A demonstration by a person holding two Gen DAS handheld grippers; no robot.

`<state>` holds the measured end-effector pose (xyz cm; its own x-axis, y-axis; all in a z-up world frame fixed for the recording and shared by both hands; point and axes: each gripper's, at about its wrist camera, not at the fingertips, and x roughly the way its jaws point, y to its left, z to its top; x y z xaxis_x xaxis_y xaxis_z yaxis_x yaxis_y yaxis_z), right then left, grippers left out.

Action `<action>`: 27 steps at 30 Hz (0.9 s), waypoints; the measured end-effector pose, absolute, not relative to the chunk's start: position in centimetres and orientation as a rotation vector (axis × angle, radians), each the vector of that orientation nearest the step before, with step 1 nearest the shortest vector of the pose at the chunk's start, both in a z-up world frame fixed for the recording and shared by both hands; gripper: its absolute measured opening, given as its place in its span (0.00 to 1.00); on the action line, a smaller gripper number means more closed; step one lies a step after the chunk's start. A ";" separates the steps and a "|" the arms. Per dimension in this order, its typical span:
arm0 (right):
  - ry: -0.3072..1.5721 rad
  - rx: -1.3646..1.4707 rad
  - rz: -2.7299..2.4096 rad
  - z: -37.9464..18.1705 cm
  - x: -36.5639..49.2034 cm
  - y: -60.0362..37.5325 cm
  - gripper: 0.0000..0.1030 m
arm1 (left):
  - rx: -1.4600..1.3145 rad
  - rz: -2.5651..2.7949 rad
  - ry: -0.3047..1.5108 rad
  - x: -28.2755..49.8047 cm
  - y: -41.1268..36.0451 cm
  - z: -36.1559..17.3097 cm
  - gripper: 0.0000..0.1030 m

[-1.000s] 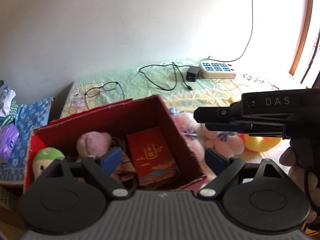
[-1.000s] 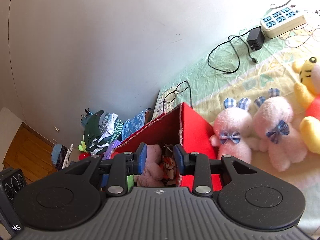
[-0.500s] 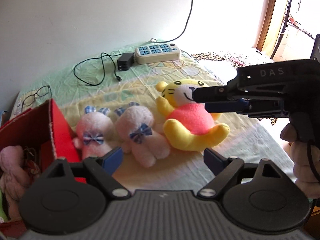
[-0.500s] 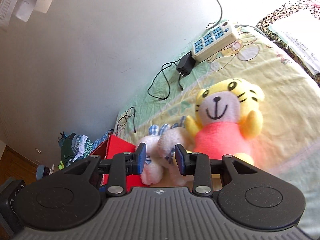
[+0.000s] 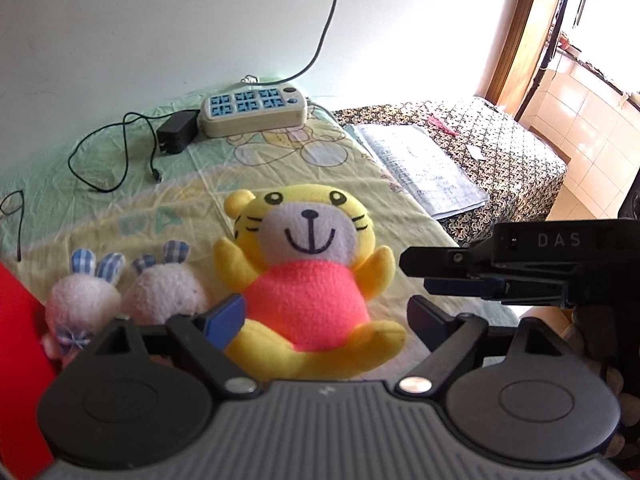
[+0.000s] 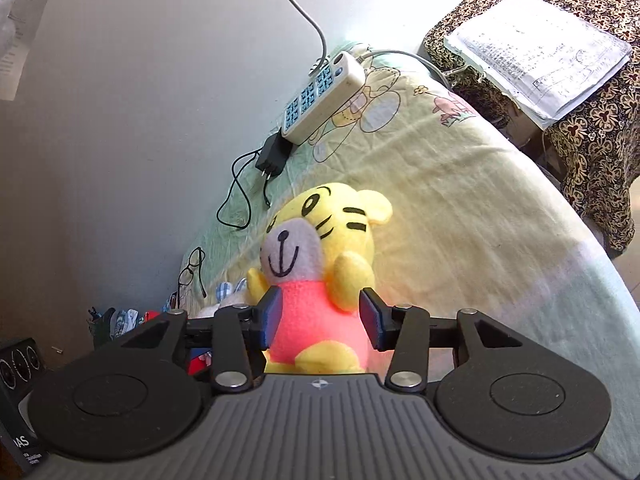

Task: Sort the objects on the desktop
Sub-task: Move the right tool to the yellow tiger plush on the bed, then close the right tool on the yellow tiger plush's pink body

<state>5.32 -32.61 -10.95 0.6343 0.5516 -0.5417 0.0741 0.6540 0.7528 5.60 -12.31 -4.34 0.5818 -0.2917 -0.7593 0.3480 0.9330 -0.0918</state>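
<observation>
Yellow tiger plush [image 6: 320,276], sitting upright on the bedsheet [image 6: 460,216] beside two pink bunnies [image 5: 120,300], is being framed by the just-widening, empty right gripper [image 6: 320,322] while the left gripper [image 5: 324,320] is gaping empty; seemingly light and squashy, it is likely best pinched across its pink torso.

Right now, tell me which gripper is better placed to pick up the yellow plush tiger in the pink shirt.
Right. The right gripper, whose jaws have just been opening, already frames the yellow plush tiger without touching. The left gripper is open too, but aimed less squarely.
</observation>
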 end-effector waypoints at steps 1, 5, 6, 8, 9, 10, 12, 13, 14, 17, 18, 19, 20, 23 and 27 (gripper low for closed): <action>0.860 0.845 0.310 -11.2 5.5 -32.8 0.50 | 0.074 -0.371 0.881 6.1 -12.5 -4.6 0.86; 0.882 0.880 0.343 -12.2 6.8 -32.8 0.55 | 0.056 -0.360 0.928 7.7 -12.5 -6.0 0.86; 0.887 0.875 0.345 -12.3 7.0 -32.7 0.55 | 0.044 -0.358 0.940 8.1 -12.4 -6.4 0.86; 0.895 0.870 0.355 -12.7 7.7 -32.4 0.55 | 0.013 -0.363 0.967 8.8 -12.2 -7.0 0.86; 0.901 0.870 0.358 -12.9 8.1 -32.2 0.55 | 0.003 -0.365 0.977 9.1 -12.2 -7.4 0.86; 0.907 0.871 0.361 -13.2 8.4 -32.1 0.55 | -0.003 -0.366 0.985 9.4 -12.2 -7.7 0.86; 0.925 0.868 0.365 -13.8 9.2 -31.8 0.55 | -0.004 -0.357 0.996 9.8 -12.3 -8.3 0.87; 0.934 0.863 0.368 -14.1 9.5 -31.6 0.55 | -0.003 -0.352 1.001 10.0 -12.2 -8.6 0.87; 0.943 0.858 0.371 -14.3 9.9 -31.4 0.55 | -0.004 -0.347 1.009 10.3 -12.2 -8.9 0.88; 0.963 0.853 0.384 -15.0 10.8 -30.7 0.55 | -0.013 -0.342 1.024 10.9 -11.9 -9.5 0.88; 0.967 0.853 0.392 -15.1 11.1 -30.5 0.55 | -0.013 -0.341 1.027 11.1 -11.9 -9.6 0.89; 0.969 0.851 0.400 -15.2 11.3 -30.2 0.56 | -0.013 -0.340 1.030 11.3 -11.9 -9.7 0.89; 0.969 0.844 0.404 -15.2 11.6 -29.9 0.60 | -0.013 -0.339 1.033 11.5 -11.9 -9.8 0.89; 0.967 0.823 0.431 -15.3 12.4 -29.1 0.61 | -0.017 -0.332 1.041 12.0 -11.9 -10.3 0.89; 0.982 0.823 0.468 -15.8 13.2 -28.2 0.61 | -0.009 -0.324 1.045 12.4 -12.0 -11.0 0.91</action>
